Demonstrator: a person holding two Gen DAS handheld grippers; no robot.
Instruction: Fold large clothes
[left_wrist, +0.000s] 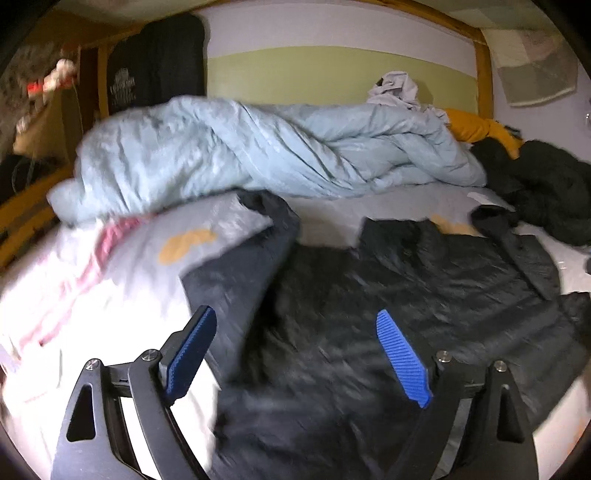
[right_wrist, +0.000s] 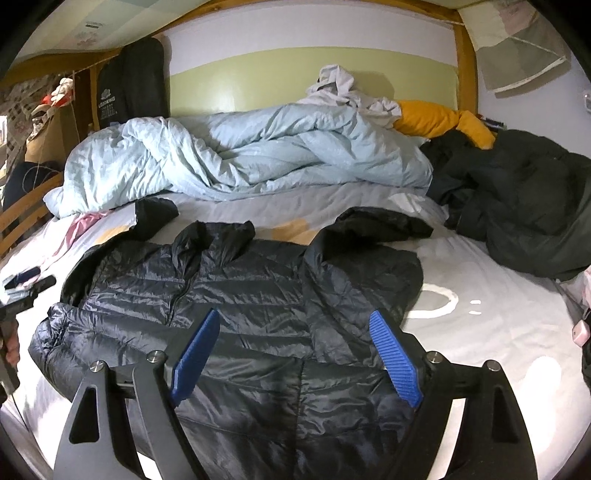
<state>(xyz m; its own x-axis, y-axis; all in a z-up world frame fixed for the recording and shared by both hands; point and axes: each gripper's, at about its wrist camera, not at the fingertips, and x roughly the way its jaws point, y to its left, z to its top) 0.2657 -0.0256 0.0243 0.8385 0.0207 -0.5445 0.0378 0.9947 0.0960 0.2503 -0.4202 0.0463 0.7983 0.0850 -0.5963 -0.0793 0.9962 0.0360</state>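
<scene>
I have both grippers hovering over the jacket (right_wrist: 243, 291), a dark quilted puffer spread front-up across the near half of the bed (right_wrist: 480, 332), collar toward the far side and both sleeves folded or flung up near it. The left gripper (left_wrist: 295, 350) stands wide with nothing between its pads, over the jacket's left edge; the right gripper (right_wrist: 291, 354) is also spread, empty, over the lower middle of the jacket. I judge the jacket light and puffy, very soft, with a shiny shell that will slip in the pads and spring back after folding. Best holds, I think, are the firmer edges: hem corners, sleeve cuffs, or the shoulder seams, pinching through both layers so the shell does not slide off the filling. The sheet beneath is pale and slightly wrinkled, soft enough to give under pressure. Behind lies a bunched light-blue duvet (right_wrist: 236, 158), a second dark coat (right_wrist: 524, 206) heaped at the right, a yellow cloth (right_wrist: 436, 120) and grey garment (right_wrist: 340, 86) by the green wall. The left view is motion-blurred.
</scene>
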